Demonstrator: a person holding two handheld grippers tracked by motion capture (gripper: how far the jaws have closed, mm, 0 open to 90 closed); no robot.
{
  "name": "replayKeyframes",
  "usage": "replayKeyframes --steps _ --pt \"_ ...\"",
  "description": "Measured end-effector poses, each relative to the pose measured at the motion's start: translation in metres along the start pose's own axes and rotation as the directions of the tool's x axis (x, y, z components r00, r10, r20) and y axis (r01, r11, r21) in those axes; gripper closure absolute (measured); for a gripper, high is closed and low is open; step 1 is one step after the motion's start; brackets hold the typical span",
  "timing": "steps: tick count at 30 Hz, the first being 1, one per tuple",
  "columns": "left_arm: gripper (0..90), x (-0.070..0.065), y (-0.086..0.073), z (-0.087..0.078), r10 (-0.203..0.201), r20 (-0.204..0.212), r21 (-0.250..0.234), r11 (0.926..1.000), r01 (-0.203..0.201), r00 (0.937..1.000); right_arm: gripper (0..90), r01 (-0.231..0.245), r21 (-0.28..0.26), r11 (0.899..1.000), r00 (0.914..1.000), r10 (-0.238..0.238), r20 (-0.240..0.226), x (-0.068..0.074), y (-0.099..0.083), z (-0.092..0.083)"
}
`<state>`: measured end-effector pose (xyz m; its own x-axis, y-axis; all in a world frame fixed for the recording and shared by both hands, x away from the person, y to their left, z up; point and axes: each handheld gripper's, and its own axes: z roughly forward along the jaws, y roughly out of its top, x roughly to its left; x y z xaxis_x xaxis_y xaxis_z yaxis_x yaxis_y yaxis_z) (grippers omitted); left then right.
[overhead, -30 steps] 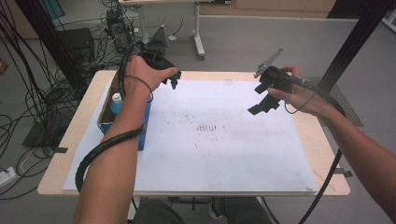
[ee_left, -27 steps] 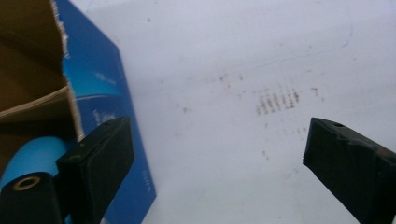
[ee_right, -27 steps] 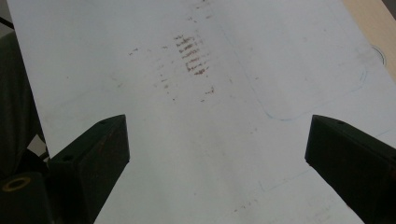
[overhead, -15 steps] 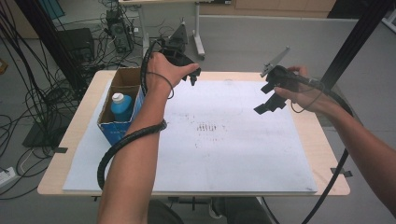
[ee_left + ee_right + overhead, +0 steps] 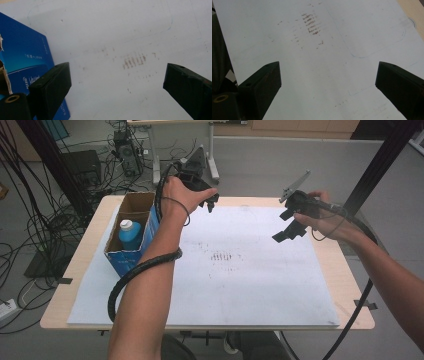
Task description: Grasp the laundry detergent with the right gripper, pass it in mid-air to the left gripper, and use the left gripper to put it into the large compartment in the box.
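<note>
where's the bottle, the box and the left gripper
bottle [image 5: 128, 231], high view, on its blue body
box [image 5: 116, 260], high view, on its blue front wall
left gripper [image 5: 210, 206], high view, between its open jaw tips

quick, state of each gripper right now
left gripper: open, fingers just widened, nothing between them, over the white sheet beside the blue box
right gripper: open, holding nothing, above the sheet

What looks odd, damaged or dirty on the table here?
The white paper sheet carries a patch of short brownish smudge marks near its middle. The blue cardboard box has a ragged torn edge in the left gripper view. Nothing is spilled.
</note>
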<state>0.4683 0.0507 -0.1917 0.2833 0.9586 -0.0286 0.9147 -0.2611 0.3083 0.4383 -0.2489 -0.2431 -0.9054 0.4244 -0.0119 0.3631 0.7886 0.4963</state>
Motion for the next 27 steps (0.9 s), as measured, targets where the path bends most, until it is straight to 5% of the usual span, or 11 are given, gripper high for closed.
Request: replayKeyframes --steps 27 --pt "8.0 0.0062 -0.0033 -0.0006 -0.006 -0.001 0.005 1.0 0.006 1.0 6.5 0.007 0.013 1.0 0.9999 -0.007 0.009 -0.0005 -0.0003 -0.0022"
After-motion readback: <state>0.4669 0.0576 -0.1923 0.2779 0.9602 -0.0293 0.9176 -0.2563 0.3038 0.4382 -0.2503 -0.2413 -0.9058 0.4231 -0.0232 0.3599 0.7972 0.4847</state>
